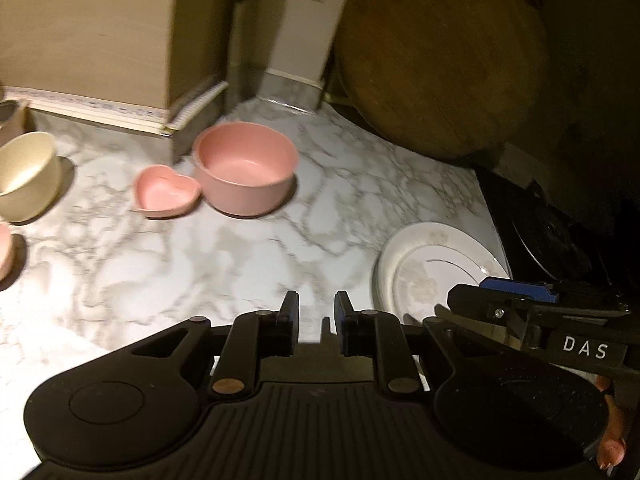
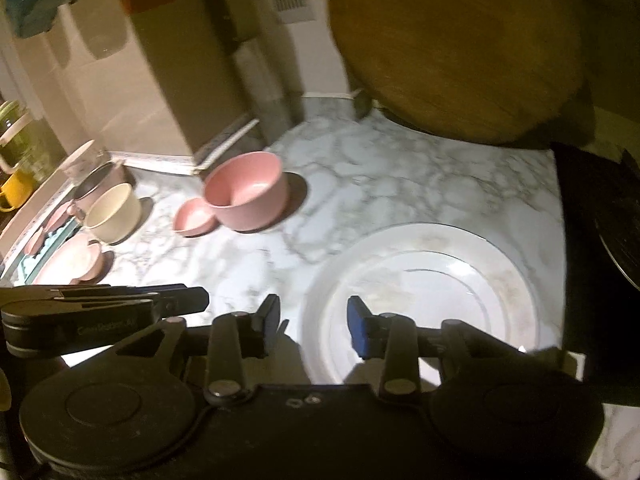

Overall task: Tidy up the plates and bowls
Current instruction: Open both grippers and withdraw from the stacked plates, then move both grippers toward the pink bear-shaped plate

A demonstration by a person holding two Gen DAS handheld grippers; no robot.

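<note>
Both claws are empty: left gripper (image 1: 317, 312) nearly closed, right gripper (image 2: 313, 320) parted over the white plate (image 2: 432, 296) lying on the counter (image 2: 380, 184). Pink bowl (image 2: 246, 190), heart dish (image 1: 166, 191) and cream bowl (image 2: 112, 212) look unstacked, I think; sorting remains.

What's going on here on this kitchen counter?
A person is sorting dishes with a hand-held gripper in each hand. The right hand-held gripper is open and empty over a white plate lying on the marble counter. The left hand-held gripper is nearly shut and holds nothing. Further back, a pink bowl sits beside a small heart-shaped dish, with a cream cup off to the left.
</note>
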